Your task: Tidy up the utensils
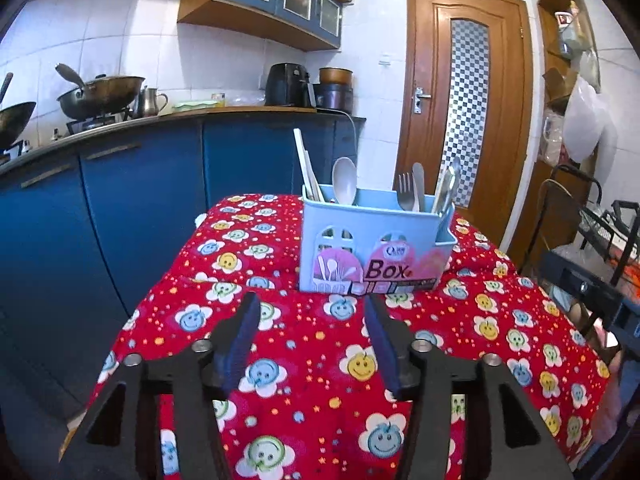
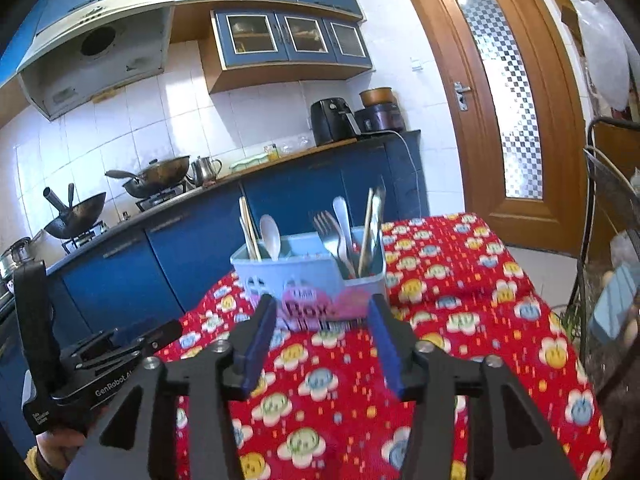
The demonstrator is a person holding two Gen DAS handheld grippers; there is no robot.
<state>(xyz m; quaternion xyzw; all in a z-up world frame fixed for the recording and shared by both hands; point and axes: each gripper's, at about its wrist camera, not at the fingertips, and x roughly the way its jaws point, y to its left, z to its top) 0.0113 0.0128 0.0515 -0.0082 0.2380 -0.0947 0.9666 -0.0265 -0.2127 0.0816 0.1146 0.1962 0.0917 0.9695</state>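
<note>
While utensils stand in the caddy (image 1: 372, 240), both tools (empty) gape.

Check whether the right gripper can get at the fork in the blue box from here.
Probably yes: right gripper is open and empty, the fork stands above the blue box rim, nothing between.

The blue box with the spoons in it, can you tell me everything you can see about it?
The blue box looks like pale blue plastic, with window-shaped cut-outs and a pink label reading "Box" on its front. It stands upright on the red smiley-flower tablecloth. Dividers split it into compartments. Chopsticks and a white spoon stick up on the left; a fork and more cutlery stand on the right. Nothing grips it.
</note>
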